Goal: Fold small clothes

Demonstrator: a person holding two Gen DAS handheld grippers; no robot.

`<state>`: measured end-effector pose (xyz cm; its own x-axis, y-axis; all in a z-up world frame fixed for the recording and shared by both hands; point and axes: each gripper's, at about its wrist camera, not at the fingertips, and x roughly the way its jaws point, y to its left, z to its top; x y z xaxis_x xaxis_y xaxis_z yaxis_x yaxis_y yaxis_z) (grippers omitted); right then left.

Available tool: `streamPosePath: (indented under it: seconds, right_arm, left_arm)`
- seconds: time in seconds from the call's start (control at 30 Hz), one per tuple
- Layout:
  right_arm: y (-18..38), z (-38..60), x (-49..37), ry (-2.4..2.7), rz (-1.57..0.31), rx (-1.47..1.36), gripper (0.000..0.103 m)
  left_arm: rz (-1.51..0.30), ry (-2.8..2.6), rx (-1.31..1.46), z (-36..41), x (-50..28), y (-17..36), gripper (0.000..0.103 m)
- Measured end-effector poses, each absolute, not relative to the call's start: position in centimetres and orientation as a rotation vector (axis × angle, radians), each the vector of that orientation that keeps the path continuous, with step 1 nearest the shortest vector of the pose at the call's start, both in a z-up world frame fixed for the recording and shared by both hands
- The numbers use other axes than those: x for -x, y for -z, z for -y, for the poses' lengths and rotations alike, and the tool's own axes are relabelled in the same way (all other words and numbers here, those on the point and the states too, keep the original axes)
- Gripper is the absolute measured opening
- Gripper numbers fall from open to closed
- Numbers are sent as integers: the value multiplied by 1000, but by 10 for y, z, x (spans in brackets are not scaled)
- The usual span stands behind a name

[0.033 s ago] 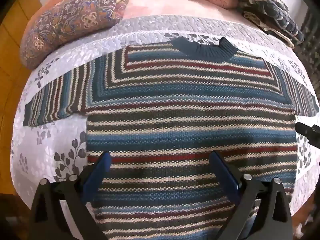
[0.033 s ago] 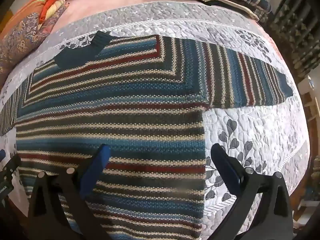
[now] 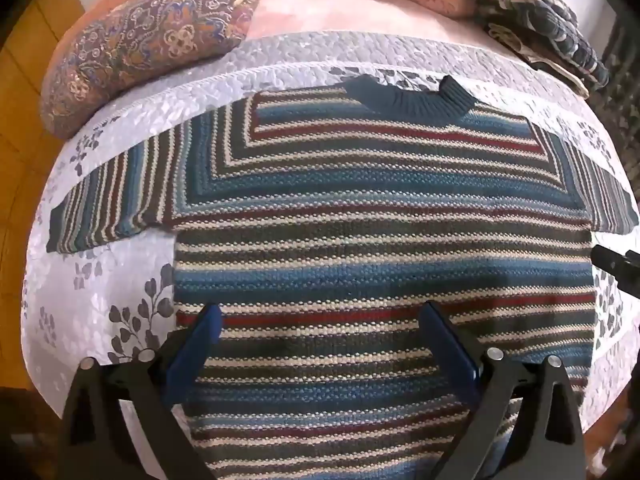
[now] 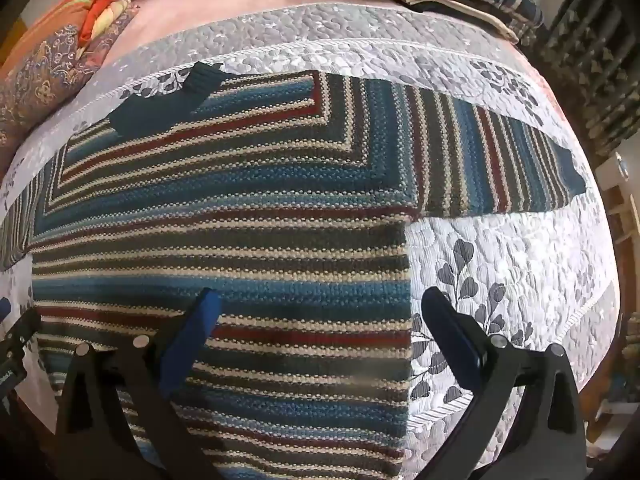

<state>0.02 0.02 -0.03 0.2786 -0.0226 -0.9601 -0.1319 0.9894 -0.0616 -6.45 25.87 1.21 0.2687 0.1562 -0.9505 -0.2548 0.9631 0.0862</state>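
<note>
Now, sweater (image 3: 380, 248): lies flat and spread across the frame's middle on the quilted bed (image 3: 120, 280), collar toward the top, both sleeves out.
Left claw (image 3: 320, 316): wide, empty, above the lower body.
Right claw (image 4: 320, 300): wide, empty, astride the right side edge.
Step, likely: first fold; pinch one sleeve near its cuff, carry it straight inward, keeping the stripes level.

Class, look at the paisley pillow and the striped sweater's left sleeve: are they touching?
Apart. The left wrist view shows a strip of bare grey quilt lying between the paisley pillow and the striped sweater, sleeve included.
</note>
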Motion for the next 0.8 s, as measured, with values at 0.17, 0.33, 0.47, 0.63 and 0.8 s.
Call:
streamPosePath:
  seconds: [0.17, 0.33, 0.47, 0.63, 0.8]
  right_arm:
    - [-4, -14, -7, -67, -1281, 133, 100]
    - [-5, -6, 0, -92, -1266, 114, 100]
    - [-7, -6, 2, -97, -1260, 111, 100]
    - [-7, 1, 3, -114, -1251, 116, 100]
    - [-8, -2, 4, -126, -1244, 120, 100]
  left_arm:
    - [-1266, -272, 56, -247, 67, -8, 99]
    - [-1236, -302, 81, -253, 64, -17, 99]
    - [-1220, -306, 73, -253, 63, -17, 99]
    - [-1214, -299, 59, -253, 63, -19, 99]
    - [-1212, -298, 55, -253, 64, -18, 99]
